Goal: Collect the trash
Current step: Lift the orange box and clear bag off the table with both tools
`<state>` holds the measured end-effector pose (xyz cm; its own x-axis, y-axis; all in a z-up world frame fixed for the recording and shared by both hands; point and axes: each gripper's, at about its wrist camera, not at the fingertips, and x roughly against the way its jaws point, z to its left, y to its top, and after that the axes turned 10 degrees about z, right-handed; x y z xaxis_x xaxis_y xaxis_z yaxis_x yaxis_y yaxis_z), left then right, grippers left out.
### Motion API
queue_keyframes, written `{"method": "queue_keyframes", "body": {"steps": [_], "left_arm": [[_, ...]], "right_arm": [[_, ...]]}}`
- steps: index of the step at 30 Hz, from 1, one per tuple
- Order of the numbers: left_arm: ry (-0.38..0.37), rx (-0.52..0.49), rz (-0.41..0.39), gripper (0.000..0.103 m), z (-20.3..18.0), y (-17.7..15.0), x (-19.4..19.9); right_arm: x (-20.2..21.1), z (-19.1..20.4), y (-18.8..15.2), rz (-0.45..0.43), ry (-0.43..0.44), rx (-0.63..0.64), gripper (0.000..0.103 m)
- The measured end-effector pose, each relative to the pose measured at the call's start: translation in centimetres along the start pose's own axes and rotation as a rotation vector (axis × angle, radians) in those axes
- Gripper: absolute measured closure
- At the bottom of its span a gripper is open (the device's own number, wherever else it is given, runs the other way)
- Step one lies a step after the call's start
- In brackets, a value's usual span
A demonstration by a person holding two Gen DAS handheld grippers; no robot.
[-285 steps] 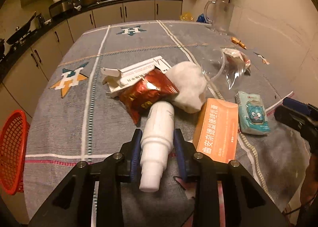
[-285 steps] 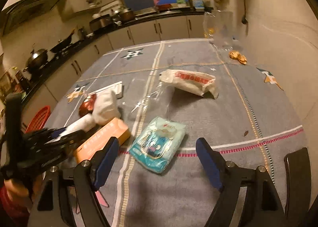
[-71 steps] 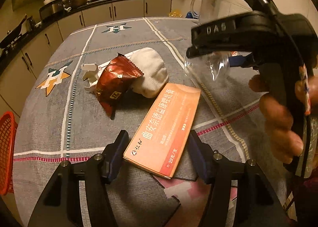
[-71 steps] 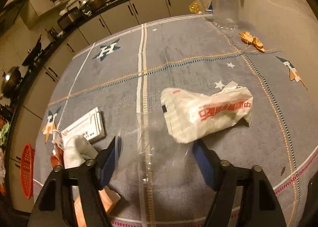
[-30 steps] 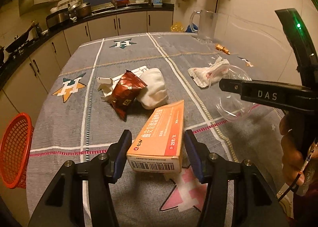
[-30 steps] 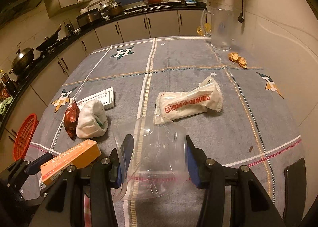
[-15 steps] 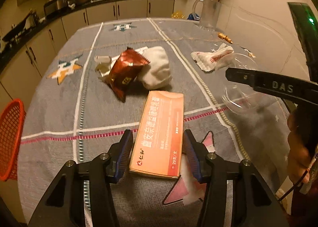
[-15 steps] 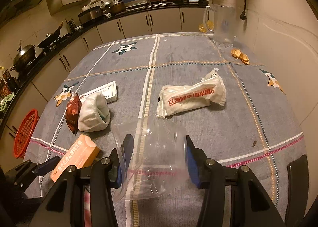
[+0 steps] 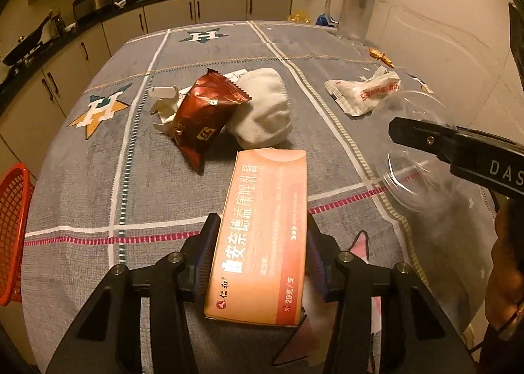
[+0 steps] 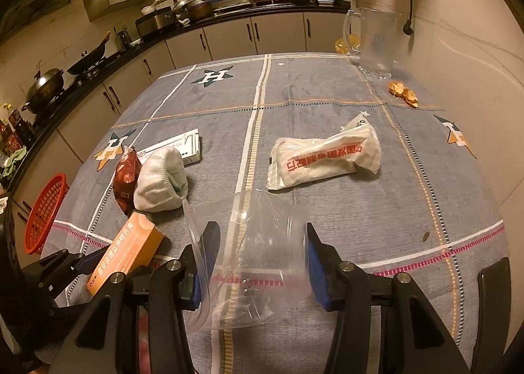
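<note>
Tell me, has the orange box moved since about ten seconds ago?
Yes. The orange box then lay flat right beside the white cloth bundle; now the left gripper holds it nearer the table's near edge, apart from the bundle.

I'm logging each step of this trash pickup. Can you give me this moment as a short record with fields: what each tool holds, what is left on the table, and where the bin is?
left tool: shut on orange box
right tool: shut on clear plastic cup
left on table: red snack wrapper, white cloth wad, white flat carton, white printed bag, orange peel bits
bin: red basket, beside the table's left edge
also on table: glass pitcher, far right corner
</note>
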<state>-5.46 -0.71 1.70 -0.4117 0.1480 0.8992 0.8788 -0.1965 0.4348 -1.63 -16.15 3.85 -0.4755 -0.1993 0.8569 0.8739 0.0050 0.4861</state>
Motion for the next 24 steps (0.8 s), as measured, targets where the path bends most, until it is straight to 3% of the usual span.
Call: {"method": "queue_keyframes", "body": {"steps": [24], "left_arm": [[-0.001, 0.04, -0.124, 0.055, 2.3, -1.6, 5.2]], "right_arm": [[0.8, 3.6, -0.6, -0.008, -0.015, 0.079, 0.049]]}}
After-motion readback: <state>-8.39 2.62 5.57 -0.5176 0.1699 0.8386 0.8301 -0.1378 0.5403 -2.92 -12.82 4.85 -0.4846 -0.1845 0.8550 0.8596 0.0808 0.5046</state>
